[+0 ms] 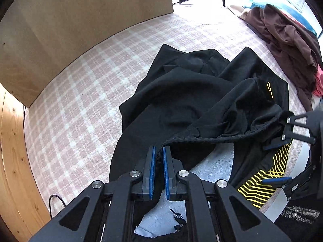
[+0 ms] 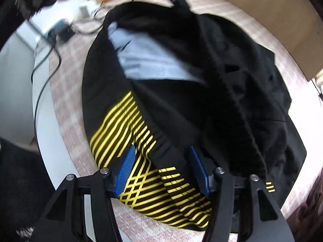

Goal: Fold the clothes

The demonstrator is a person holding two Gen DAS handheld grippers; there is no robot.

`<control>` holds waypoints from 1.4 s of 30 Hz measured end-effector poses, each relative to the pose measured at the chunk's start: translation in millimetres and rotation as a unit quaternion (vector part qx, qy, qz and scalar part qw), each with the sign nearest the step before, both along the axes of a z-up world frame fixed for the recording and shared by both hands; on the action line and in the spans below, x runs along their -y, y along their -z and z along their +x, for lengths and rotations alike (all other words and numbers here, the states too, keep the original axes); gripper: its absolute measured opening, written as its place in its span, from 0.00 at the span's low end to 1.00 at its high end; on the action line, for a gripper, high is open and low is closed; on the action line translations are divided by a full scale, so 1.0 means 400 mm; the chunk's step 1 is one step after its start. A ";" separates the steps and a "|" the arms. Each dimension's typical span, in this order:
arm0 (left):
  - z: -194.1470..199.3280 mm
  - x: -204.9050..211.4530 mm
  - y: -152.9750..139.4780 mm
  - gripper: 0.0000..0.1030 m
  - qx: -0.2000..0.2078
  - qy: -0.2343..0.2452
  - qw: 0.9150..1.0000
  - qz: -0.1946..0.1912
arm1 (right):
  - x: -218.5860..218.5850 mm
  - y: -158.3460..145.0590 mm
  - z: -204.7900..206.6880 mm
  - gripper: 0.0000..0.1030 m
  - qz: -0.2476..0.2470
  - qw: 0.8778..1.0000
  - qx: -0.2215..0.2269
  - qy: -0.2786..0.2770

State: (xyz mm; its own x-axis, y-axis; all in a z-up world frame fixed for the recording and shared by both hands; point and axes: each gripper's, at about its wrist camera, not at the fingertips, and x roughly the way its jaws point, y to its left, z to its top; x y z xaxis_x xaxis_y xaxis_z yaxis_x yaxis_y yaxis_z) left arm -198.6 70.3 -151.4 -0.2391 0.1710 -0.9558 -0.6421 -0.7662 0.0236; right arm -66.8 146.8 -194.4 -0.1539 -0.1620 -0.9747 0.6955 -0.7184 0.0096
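A crumpled black garment with yellow stripes and a pale blue lining lies on the pink checked cover. My left gripper is shut on the garment's ribbed black hem, which runs off to the right from the pads. In the right wrist view my right gripper points down over the striped part of the garment, its blue pads wide apart and pressing on nothing. That gripper also shows at the right edge of the left wrist view, beside the hem.
A heap of brown and red clothes sits at the far right. A wooden board walls the cover's far left side. The cover's near edge drops off close to my right gripper. Black cables lie beyond that edge.
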 end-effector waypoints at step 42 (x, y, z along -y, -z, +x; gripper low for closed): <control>0.202 -0.330 0.058 0.14 0.023 0.102 0.992 -0.066 | -0.579 -0.239 -0.006 0.08 -0.059 0.974 -0.117 0.182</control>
State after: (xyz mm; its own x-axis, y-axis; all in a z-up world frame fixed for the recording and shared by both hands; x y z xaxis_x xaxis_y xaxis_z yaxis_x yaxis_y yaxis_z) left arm -117.7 202.3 -174.6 -0.1673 0.0836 -0.9824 -0.7869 -0.6116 0.0820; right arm -69.1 378.3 -98.8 -0.4375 -0.1634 -0.8843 0.3870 -0.9218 -0.0211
